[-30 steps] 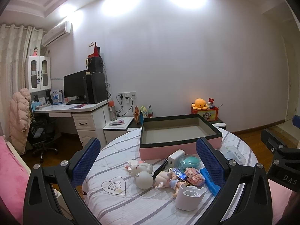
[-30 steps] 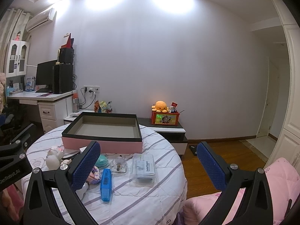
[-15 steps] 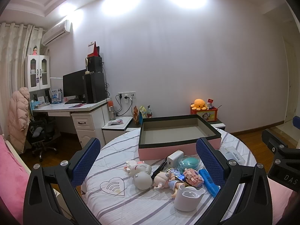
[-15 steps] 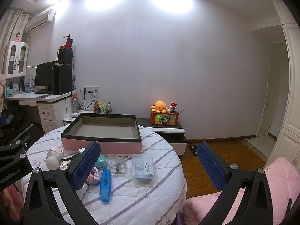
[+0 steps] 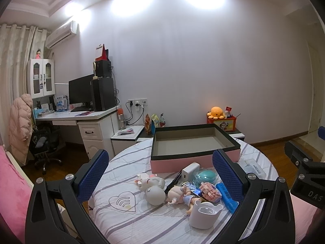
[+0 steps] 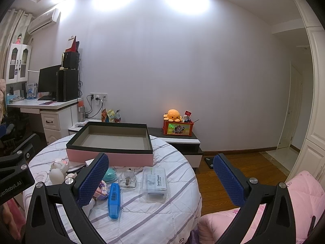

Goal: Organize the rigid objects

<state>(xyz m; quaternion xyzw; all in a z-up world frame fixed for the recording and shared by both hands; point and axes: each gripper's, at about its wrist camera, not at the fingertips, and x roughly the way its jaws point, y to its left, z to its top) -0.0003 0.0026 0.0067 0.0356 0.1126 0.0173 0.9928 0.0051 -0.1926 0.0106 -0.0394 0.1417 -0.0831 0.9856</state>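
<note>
Not much movement to report: over the last second both views have only crept a touch nearer and higher over the round tabletop (image 5: 142,223), and nothing on it has shifted. The left hand-held gripper (image 5: 162,179) hangs with its jaws spread wide and nothing between them, and the right hand-held gripper (image 6: 160,181) is the same, wide apart and empty, off toward the tabletop's right edge. So my read is that we're at the very start, approach only, no pick made. The pink box (image 5: 193,148) with its dark rim sits at the far side, its inside bare, and that looks like where the things are meant to go. In front of it lies the clutter: a white cup (image 5: 204,215) nearest, a small doll (image 5: 180,196) on its back, a white round-headed figure (image 5: 155,193), a white charger (image 5: 190,171), a teal case (image 5: 205,178), a pink brick block (image 5: 210,190), a blue case (image 6: 114,200), a clear dental floss box (image 6: 155,183) and a little clear bottle (image 6: 127,180). Hard to make out: a dark strip by the charger, and the left finger in the right view covers part of the pile. The person holding the tools is out of sight.
</note>
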